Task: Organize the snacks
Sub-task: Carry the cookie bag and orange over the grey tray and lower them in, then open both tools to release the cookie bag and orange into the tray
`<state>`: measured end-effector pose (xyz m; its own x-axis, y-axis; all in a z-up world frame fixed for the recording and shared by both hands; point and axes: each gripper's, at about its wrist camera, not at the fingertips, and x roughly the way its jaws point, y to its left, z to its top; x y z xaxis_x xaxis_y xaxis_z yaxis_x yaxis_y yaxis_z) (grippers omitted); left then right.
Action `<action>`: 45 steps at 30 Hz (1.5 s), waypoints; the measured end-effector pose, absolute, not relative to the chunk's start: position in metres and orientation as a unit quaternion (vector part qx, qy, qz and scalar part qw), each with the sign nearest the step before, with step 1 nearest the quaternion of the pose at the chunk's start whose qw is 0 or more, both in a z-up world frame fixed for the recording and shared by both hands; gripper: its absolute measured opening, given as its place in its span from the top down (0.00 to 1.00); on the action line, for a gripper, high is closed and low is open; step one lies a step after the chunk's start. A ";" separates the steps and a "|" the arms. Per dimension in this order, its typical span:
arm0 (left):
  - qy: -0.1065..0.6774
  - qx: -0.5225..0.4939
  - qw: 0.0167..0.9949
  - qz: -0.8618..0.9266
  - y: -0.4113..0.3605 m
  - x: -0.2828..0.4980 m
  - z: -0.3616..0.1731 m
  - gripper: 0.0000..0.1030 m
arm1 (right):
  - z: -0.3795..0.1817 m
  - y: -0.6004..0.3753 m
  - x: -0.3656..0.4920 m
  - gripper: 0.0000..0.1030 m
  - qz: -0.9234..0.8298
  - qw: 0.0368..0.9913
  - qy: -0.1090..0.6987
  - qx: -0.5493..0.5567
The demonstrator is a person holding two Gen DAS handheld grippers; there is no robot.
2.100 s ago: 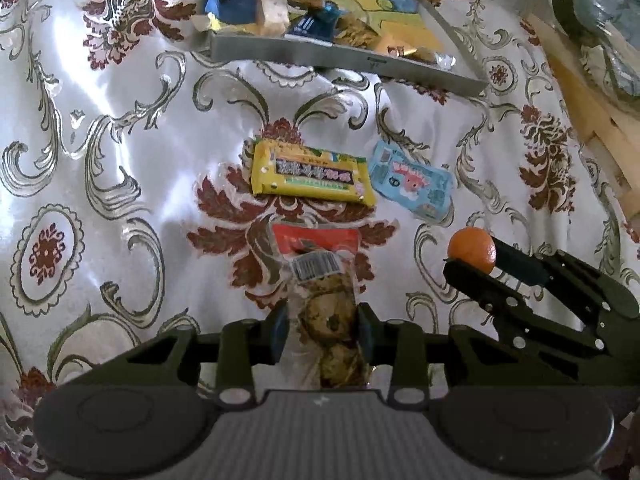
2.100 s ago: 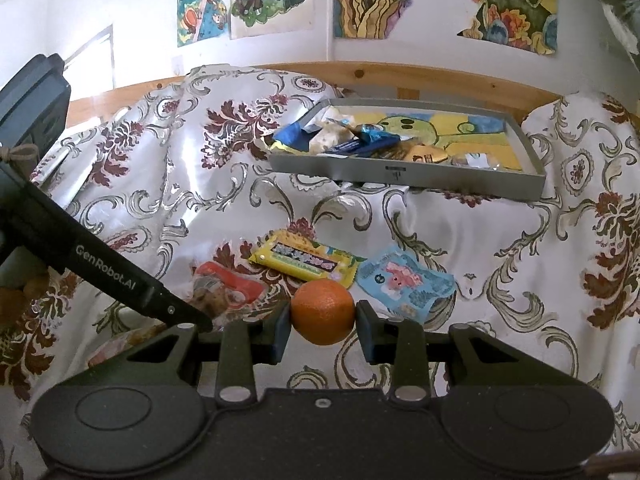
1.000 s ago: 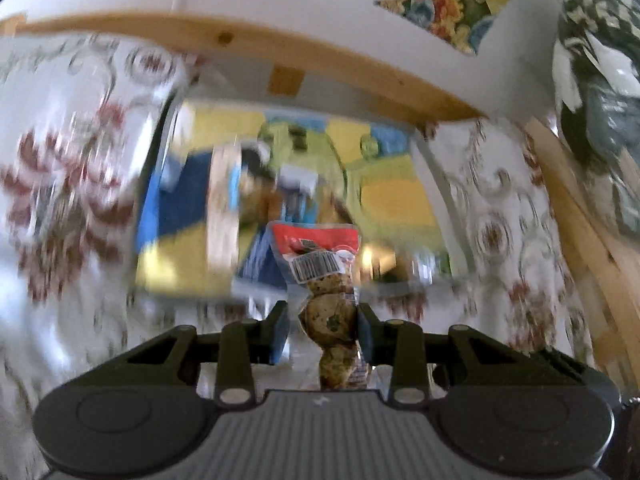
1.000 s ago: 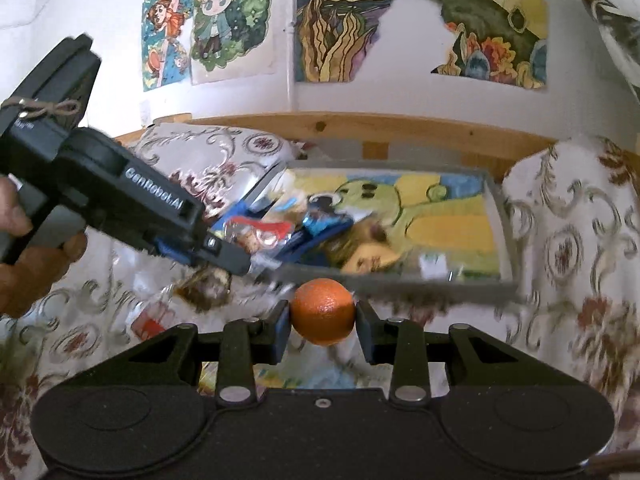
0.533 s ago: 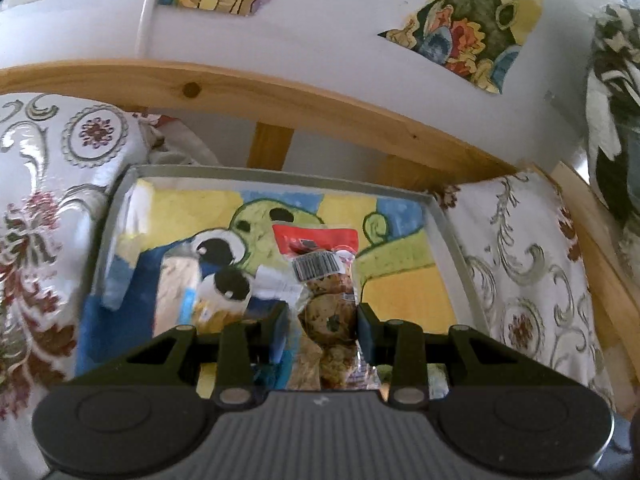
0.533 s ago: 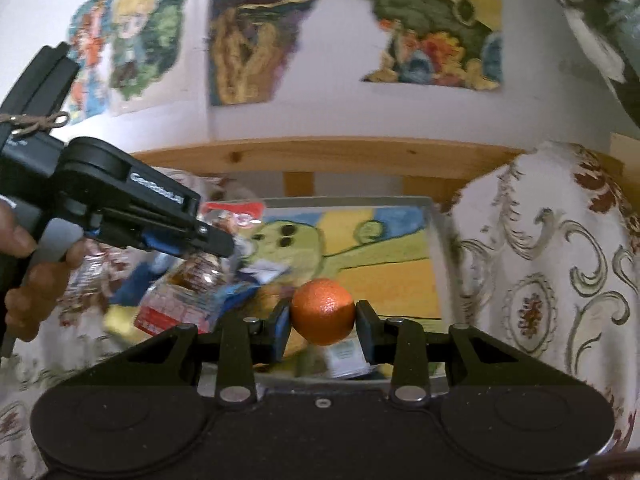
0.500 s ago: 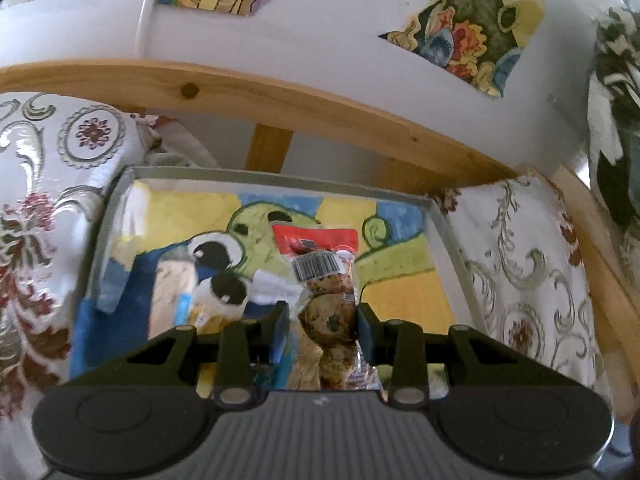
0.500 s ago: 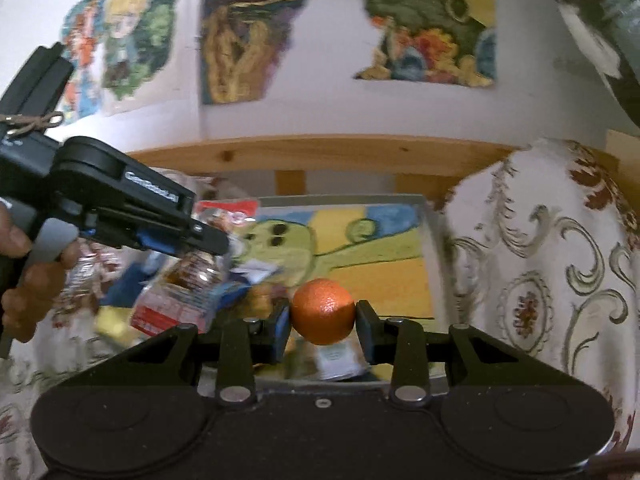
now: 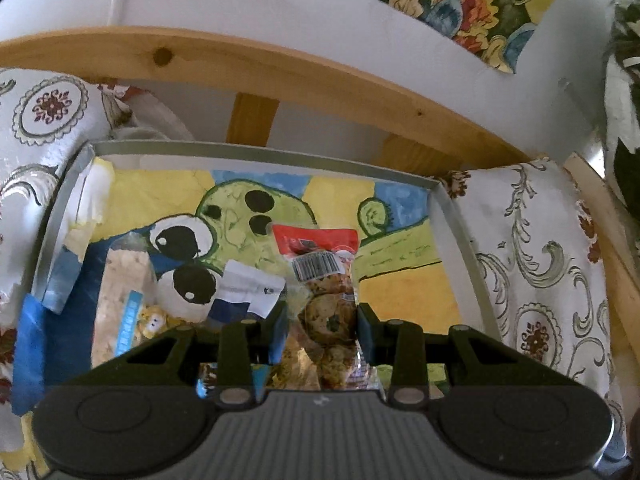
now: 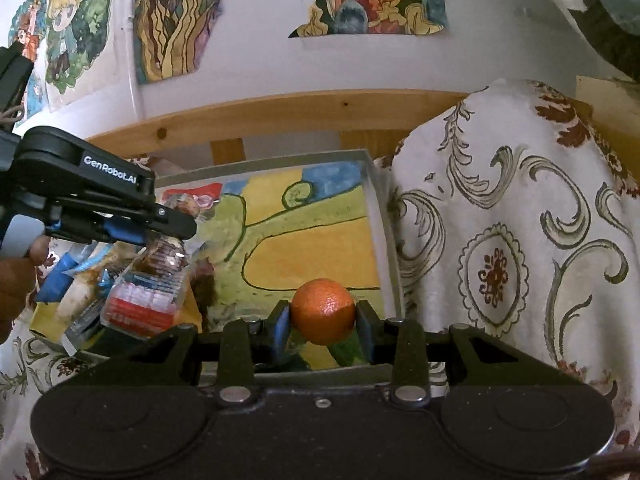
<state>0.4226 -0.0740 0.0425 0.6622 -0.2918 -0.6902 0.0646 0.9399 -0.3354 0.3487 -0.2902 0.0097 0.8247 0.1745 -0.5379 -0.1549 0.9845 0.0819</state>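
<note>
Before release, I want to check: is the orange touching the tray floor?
Cannot tell. In the right wrist view the orange sits clamped in the right gripper above the tray; no gap or contact shows.

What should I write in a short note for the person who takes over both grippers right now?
Left gripper: shut on a cookie packet, held above the tray.
Right gripper: shut on an orange, above the tray's bare right part.
Done: several snacks, among them a white wrapped bar, already lie at the tray's left side.
Left: lower and release the packet and the orange into the tray. Any snacks outside the tray are out of view now.
</note>
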 end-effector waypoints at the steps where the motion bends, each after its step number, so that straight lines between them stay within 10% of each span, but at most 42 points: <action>1: 0.401 -0.143 0.900 -0.097 -0.074 0.423 0.041 0.61 | 0.009 -0.290 0.349 0.64 0.087 0.955 0.285 0.016; 12: 0.390 -0.113 0.908 -0.106 -0.087 0.418 0.042 0.60 | 0.008 -0.288 0.346 0.57 0.088 0.957 0.277 -0.002; 26: 0.309 -0.079 0.942 -0.106 -0.093 0.365 0.088 0.03 | 0.059 -0.286 0.307 0.18 0.085 0.974 0.211 0.013; 33: 0.255 -0.073 0.958 -0.106 -0.079 0.320 0.118 0.01 | 0.094 -0.283 0.271 0.01 0.091 0.982 0.167 0.021; 45: 0.201 -0.086 0.973 -0.075 -0.045 0.239 0.140 0.00 | 0.129 -0.276 0.197 0.01 0.101 0.987 0.125 0.015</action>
<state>0.2391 -0.0454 0.1398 0.9076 -0.1811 -0.3787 0.1118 0.9739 -0.1978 0.1971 -0.2758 0.1294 0.9484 0.2041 -0.2428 -0.1966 0.9789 0.0551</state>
